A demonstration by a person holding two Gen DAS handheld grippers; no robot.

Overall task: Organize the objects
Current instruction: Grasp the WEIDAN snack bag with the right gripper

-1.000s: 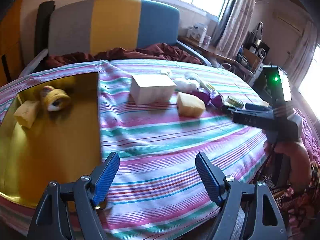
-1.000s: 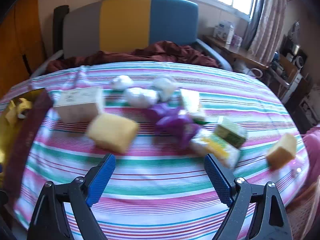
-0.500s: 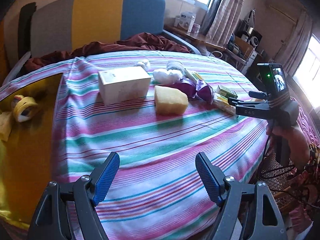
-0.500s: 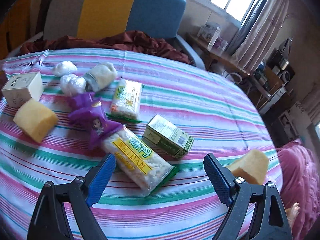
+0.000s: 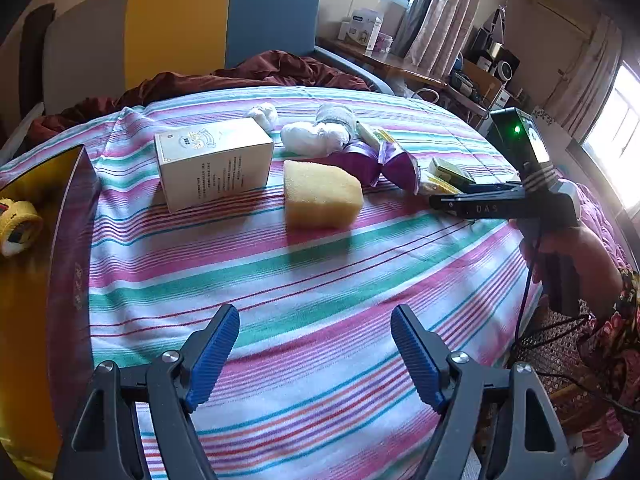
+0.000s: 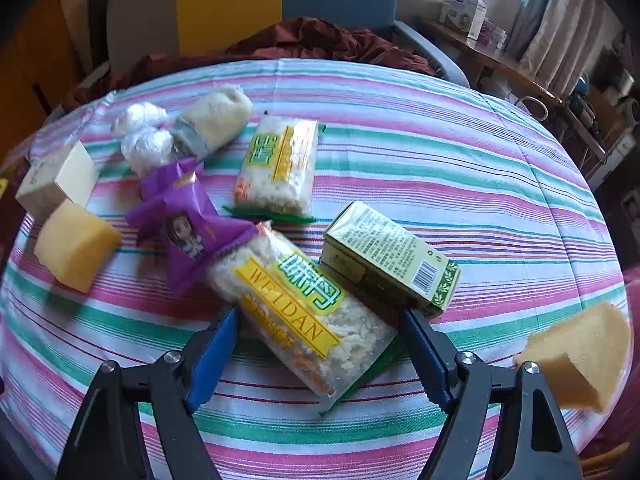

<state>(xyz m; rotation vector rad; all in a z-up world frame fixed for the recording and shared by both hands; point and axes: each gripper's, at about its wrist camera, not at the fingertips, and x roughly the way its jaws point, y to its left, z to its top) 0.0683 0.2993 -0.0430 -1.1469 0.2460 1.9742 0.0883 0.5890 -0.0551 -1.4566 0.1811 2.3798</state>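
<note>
My right gripper (image 6: 320, 340) points down over a clear snack pack with a yellow WEIDAN label (image 6: 304, 312). The pack lies between its blue pads (image 6: 216, 352); the jaws are closing, with the pads not pressing on it. A green box (image 6: 392, 256) lies against the pack's right side. A purple packet (image 6: 188, 224), a second snack pack (image 6: 280, 168) and a yellow sponge (image 6: 74, 246) lie beyond. My left gripper (image 5: 314, 340) hangs open over bare striped cloth (image 5: 280, 280), short of a sponge (image 5: 320, 196) and a white box (image 5: 214, 160).
A golden tray (image 5: 24, 300) holding a yellow tape roll (image 5: 18, 226) sits at the left edge. White wads (image 6: 146, 140) and a rolled towel (image 6: 216, 120) lie at the back. Another sponge (image 6: 576, 364) sits near the right table edge. A chair stands behind.
My right gripper swung right and came down over the WEIDAN pack, its jaws narrowing. My left gripper drifted right, so the tray slid to the edge of its view.
</note>
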